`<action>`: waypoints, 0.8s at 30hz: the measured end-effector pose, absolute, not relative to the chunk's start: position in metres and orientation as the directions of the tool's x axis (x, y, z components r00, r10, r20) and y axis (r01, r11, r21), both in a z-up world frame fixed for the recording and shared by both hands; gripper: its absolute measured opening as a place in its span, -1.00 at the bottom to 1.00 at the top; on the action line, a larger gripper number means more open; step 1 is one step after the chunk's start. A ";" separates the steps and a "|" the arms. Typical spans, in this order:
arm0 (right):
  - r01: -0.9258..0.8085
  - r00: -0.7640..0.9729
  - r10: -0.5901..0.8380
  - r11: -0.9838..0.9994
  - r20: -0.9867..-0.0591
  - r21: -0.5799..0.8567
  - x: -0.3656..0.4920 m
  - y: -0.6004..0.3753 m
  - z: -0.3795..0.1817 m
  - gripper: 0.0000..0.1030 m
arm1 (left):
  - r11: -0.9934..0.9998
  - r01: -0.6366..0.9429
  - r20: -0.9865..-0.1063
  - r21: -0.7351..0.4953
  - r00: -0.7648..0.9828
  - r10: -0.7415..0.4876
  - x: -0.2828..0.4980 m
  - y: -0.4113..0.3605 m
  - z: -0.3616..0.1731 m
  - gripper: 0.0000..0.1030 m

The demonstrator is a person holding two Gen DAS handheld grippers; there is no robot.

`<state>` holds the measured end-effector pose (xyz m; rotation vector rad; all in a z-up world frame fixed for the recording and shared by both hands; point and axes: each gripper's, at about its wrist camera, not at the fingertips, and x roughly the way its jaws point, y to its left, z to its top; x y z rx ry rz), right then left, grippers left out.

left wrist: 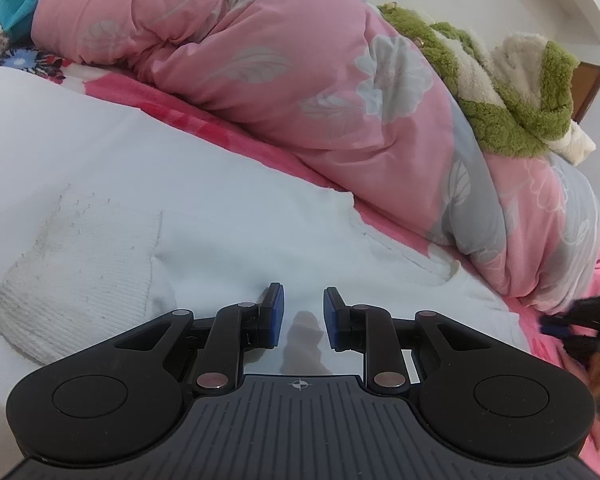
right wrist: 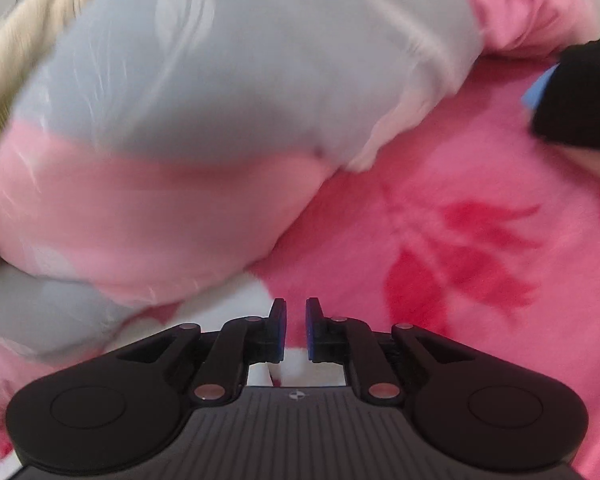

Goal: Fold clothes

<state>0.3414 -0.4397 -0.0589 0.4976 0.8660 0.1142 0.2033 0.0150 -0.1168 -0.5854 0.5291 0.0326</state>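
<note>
A white knit garment (left wrist: 228, 200) lies spread on the bed, its ribbed end (left wrist: 80, 272) at the left. My left gripper (left wrist: 302, 312) hovers low over the garment's near part, open, with nothing between its blue pads. The right gripper (right wrist: 296, 320) has its fingers a narrow gap apart, over the pink blanket (right wrist: 440, 240). A bit of white cloth (right wrist: 244, 296) shows just left of and under its fingers; nothing is seen clamped. The right wrist view is motion-blurred. In the left wrist view the right gripper (left wrist: 580, 320) is a dark blur past the garment's right edge.
A bulky pink and grey floral duvet (left wrist: 300, 60) is heaped along the far side, close ahead of the right gripper as the duvet (right wrist: 180, 120). A green and cream fleece (left wrist: 508, 80) lies on top of it. A dark blurred object (right wrist: 580, 92) sits at the upper right.
</note>
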 end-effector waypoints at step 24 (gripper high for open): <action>0.240 0.719 0.519 0.439 -0.462 0.866 0.177 -0.496 -0.088 -0.75 | 0.930 -0.153 -0.535 -0.335 0.843 -0.054 0.163 0.005 -0.073 -0.38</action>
